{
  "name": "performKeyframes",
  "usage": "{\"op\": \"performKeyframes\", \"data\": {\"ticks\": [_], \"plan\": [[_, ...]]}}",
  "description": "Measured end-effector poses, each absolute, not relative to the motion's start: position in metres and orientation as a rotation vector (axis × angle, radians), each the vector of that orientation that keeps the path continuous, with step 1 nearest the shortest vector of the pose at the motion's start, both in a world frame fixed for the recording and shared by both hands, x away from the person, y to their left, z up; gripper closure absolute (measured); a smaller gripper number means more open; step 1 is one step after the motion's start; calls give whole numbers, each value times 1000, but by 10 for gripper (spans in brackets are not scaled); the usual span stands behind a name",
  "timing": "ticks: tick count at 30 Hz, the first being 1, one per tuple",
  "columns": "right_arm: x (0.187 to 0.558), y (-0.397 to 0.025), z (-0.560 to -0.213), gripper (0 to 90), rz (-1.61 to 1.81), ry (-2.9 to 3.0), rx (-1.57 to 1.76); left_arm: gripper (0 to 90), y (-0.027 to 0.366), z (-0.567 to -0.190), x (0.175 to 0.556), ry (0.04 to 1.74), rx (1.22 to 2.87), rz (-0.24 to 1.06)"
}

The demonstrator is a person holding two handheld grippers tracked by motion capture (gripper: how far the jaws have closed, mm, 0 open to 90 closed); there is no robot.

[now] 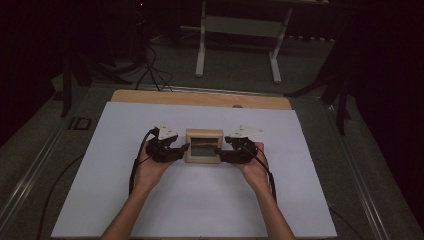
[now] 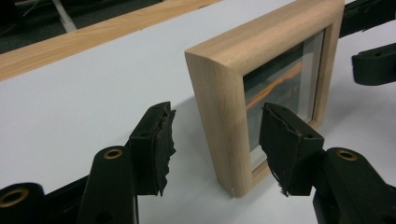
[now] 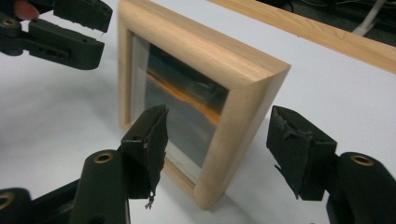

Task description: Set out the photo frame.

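Straddling the wooden picture frame (image 1: 204,146) standing upright mid-mat: left gripper (image 2: 215,144) and right gripper (image 3: 217,149), jaws spread around opposite side edges, likely poised to pinch and lift evenly.

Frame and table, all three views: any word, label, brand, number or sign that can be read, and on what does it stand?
None readable.
Frame: bare wood, no lettering; the picture behind its glass shows dark and orange bands, no text.
Sheet: blank.
Left gripper and right gripper: no marks on the jaws.
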State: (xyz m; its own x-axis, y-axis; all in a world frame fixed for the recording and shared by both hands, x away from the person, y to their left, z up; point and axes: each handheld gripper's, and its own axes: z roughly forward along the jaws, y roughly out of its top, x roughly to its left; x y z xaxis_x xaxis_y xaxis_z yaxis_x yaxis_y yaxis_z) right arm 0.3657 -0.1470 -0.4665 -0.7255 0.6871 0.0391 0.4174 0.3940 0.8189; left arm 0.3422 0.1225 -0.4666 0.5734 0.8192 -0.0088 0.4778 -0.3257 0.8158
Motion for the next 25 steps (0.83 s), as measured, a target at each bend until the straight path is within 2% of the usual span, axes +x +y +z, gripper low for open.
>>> {"op": "performKeyframes", "data": {"ticks": [14, 25], "plan": [[341, -169, -468, 372, 1189, 2393, 914, 443, 136, -466, 309, 983, 2014, 501], [317, -197, -482, 372, 1130, 2442, 899, 443, 157, -478, 289, 989, 2047, 497]]}}
